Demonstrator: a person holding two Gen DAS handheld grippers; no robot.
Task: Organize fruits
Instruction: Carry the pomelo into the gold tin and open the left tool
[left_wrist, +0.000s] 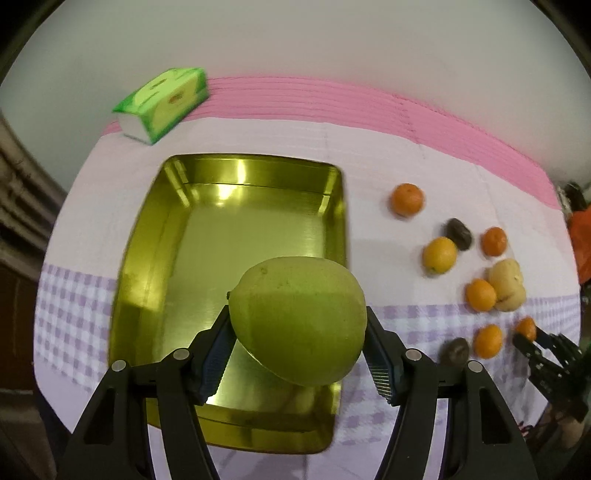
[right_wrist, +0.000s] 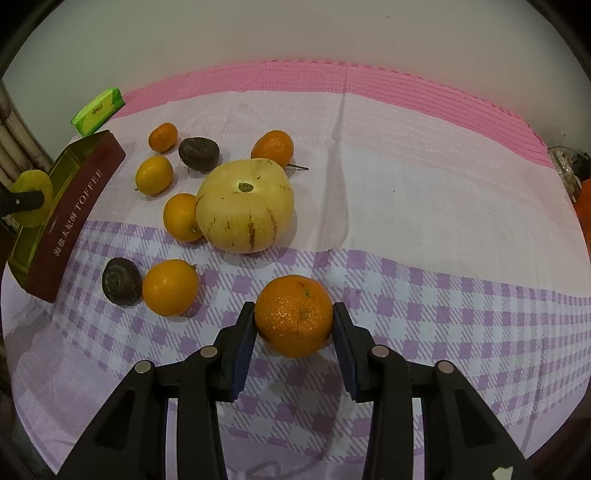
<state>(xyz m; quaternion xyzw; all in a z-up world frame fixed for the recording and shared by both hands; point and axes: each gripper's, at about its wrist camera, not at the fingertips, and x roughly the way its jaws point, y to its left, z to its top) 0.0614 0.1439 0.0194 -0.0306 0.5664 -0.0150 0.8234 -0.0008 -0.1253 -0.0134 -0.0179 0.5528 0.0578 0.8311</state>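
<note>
My left gripper (left_wrist: 297, 332) is shut on a large green mango (left_wrist: 297, 319) and holds it above the near end of a gold metal tin (left_wrist: 229, 236). In the right wrist view the tin (right_wrist: 70, 206) shows its dark red side, and the mango (right_wrist: 31, 197) is at the far left. My right gripper (right_wrist: 293, 326) is shut on an orange mandarin (right_wrist: 294, 319) that rests on the checked cloth. The right gripper also shows in the left wrist view (left_wrist: 528, 338), at the lower right, by a mandarin (left_wrist: 526, 328).
Several oranges, a pale striped melon (right_wrist: 245, 205) and two dark passion fruits (right_wrist: 198, 153) (right_wrist: 121, 282) lie on the cloth between tin and right gripper. A green tissue pack (left_wrist: 164, 101) sits at the table's far left. A pink mat (right_wrist: 369, 88) covers the far edge.
</note>
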